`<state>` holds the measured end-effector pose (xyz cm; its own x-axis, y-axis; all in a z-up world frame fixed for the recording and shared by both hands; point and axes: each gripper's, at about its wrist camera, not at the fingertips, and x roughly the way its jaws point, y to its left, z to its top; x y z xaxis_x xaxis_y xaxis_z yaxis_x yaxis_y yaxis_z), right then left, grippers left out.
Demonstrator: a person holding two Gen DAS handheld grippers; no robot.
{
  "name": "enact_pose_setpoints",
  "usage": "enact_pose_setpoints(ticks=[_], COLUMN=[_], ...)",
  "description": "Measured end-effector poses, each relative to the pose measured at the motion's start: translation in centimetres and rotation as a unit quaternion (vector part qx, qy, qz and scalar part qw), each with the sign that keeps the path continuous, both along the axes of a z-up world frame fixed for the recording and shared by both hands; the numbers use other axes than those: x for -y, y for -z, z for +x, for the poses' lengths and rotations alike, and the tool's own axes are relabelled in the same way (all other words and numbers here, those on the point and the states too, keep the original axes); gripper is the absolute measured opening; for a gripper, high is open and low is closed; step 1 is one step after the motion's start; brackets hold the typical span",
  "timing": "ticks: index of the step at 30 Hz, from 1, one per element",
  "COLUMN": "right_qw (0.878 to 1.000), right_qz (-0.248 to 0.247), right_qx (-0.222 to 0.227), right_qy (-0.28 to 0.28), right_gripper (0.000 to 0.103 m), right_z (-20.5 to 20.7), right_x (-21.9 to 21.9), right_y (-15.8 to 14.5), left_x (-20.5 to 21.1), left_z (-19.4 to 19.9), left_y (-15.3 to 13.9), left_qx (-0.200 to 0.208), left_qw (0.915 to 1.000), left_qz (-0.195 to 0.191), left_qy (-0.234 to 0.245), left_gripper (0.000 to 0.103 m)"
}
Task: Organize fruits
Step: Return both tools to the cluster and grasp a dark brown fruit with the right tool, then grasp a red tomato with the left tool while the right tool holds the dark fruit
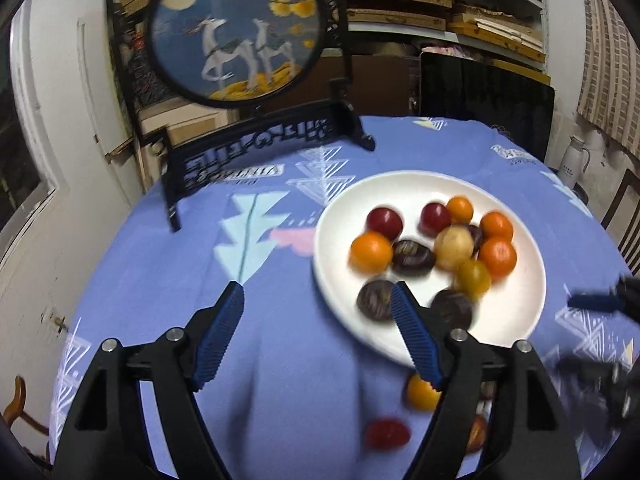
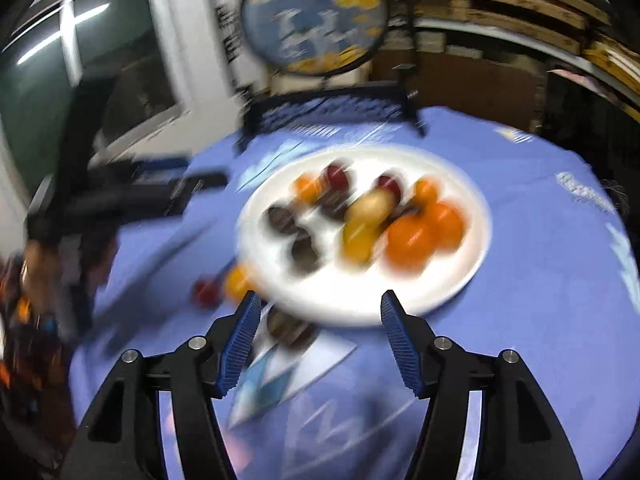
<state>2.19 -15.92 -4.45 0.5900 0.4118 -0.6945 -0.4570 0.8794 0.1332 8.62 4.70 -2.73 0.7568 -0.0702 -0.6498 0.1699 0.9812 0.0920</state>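
Note:
A white plate [image 1: 516, 320] on the blue tablecloth holds several small fruits: orange, red, yellow and dark brown ones. My left gripper [image 1: 318, 294] is open and empty, hovering left of the plate, its right finger over the plate's near edge. Loose on the cloth below the plate lie a yellow-orange fruit [image 1: 422, 392], a red fruit [image 1: 388, 434] and a brownish one [image 1: 478, 434]. In the blurred right wrist view the plate [image 2: 448, 292] sits ahead of my open, empty right gripper [image 2: 318, 300]. A red fruit [image 2: 206, 292], an orange fruit [image 2: 238, 282] and a dark fruit [image 2: 290, 330] lie on the cloth.
A round embroidered screen on a black stand [image 1: 236, 28] stands at the table's far left. A dark chair back [image 1: 486, 96] is behind the table. Shelves of wooden boxes [image 1: 440, 4] line the back wall. The other gripper's tip [image 1: 596, 302] shows at the right edge.

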Motion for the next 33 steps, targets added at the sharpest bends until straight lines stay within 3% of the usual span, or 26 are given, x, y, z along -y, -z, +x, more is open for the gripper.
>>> enact_pose_setpoints(ticks=[5, 9, 13, 14, 15, 24, 30, 31, 33], right_qw=[0.998, 0.997, 0.997, 0.997, 0.997, 0.999, 0.998, 0.998, 0.998], right_qz=[-0.03, -0.037, -0.027, -0.027, -0.025, -0.005, 0.009, 0.011, 0.013], right_qx=[-0.031, -0.053, -0.064, -0.064, -0.064, -0.051, -0.056, -0.056, -0.058], right_qy=[-0.051, -0.047, -0.034, -0.031, -0.028, -0.007, -0.001, -0.002, -0.002], right_gripper=[0.062, 0.06, 0.049, 0.04, 0.039, 0.039, 0.039, 0.039, 0.039], right_z=[-3.1, -2.3, -0.8, -0.7, -0.5, -2.6, -2.9, -2.9, -2.7], right_x=[-4.1, -6.2, -7.2, -7.2, -7.1, -3.5, -2.3, -2.4, -2.4], right_y=[2.9, 4.5, 5.1, 5.1, 5.1, 4.0, 3.9, 4.0, 4.1], left_x=[-2.2, -3.5, -3.8, -3.7, -3.6, 0.4, 2.3, 2.4, 2.6], left_z=[-3.2, -5.5, -6.9, -7.0, -7.0, -6.5, -4.9, -4.6, -4.3], left_y=[0.7, 1.3, 2.0, 2.3, 2.5, 4.8, 6.2, 6.4, 6.6], left_qx=[-0.011, -0.017, -0.023, -0.026, -0.028, -0.054, -0.076, -0.079, -0.087], left_qw=[0.9999, 0.9998, 0.9995, 0.9993, 0.9992, 0.9954, 0.9938, 0.9937, 0.9932], left_qz=[0.002, 0.008, 0.021, 0.022, 0.023, 0.038, 0.037, 0.037, 0.034], left_qy=[-0.004, -0.001, 0.009, 0.012, 0.016, 0.07, 0.072, 0.07, 0.069], left_gripper=[0.077, 0.078, 0.08, 0.08, 0.08, 0.08, 0.08, 0.079, 0.066])
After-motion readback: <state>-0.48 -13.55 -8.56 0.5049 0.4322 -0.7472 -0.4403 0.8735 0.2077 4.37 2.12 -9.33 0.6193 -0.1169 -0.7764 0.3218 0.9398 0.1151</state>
